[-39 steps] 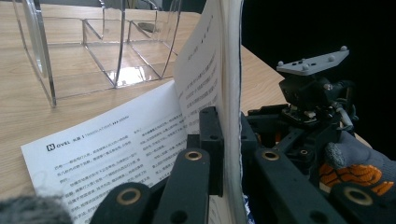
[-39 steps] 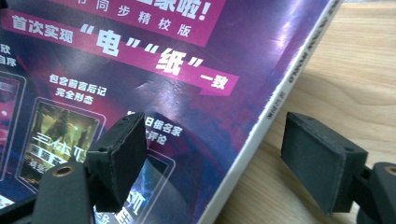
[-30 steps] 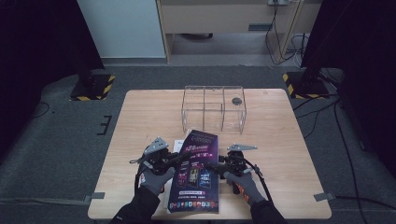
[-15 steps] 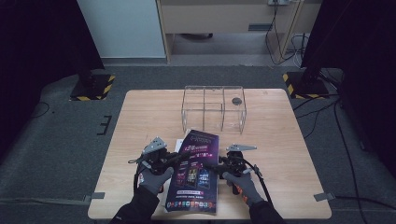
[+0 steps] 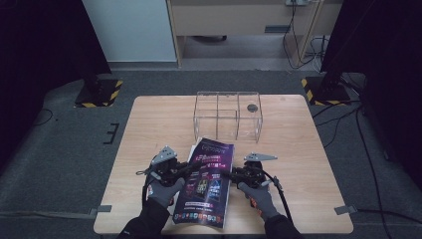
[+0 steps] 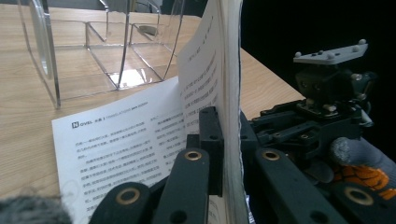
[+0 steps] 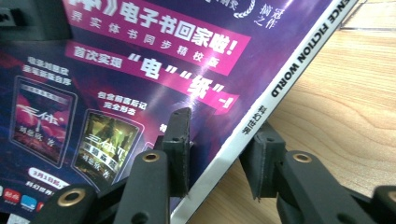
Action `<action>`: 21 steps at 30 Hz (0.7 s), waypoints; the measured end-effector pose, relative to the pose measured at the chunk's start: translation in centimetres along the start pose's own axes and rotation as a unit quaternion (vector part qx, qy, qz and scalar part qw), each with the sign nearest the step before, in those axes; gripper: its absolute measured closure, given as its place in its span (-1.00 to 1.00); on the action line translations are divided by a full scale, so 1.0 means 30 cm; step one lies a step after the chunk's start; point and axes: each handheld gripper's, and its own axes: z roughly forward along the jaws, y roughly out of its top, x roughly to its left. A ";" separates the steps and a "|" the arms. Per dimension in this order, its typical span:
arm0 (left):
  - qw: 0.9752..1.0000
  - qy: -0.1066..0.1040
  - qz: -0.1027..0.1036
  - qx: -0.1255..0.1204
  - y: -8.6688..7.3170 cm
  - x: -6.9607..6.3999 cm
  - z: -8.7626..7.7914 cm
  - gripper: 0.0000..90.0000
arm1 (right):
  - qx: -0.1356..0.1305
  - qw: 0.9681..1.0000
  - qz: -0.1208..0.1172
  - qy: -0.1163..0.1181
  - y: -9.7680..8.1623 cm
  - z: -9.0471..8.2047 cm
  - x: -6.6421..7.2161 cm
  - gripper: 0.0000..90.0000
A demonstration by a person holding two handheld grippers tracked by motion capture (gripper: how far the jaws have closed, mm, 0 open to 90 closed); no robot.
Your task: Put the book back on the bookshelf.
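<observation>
**Magazine held at both edges**

Both hands lie low and level over the bench. The left gripper (image 5: 185, 169) pinches the magazine's (image 5: 206, 181) pages. The right gripper's (image 5: 233, 174) jaws, just closing, straddle its spine without pressing. A clear box (image 5: 228, 115) stands beyond.

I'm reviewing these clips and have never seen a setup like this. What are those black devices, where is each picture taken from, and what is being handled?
A person in gloves holds a two-jaw tool in each hand. The high view looks down on a wooden table; the other two cameras ride on the tools.

A clear plastic box with compartments stands farther back. The left gripper is shut on a magazine, whose purple cover stands raised off a printed page. The right gripper has just been closing around its spine edge; its pads straddle the edge, not clearly pressing.
</observation>
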 end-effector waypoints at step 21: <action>1.000 0.020 0.004 -0.021 0.020 -0.003 -0.002 0.91 | -0.016 0.998 -0.061 -0.023 0.091 -0.079 0.029 0.64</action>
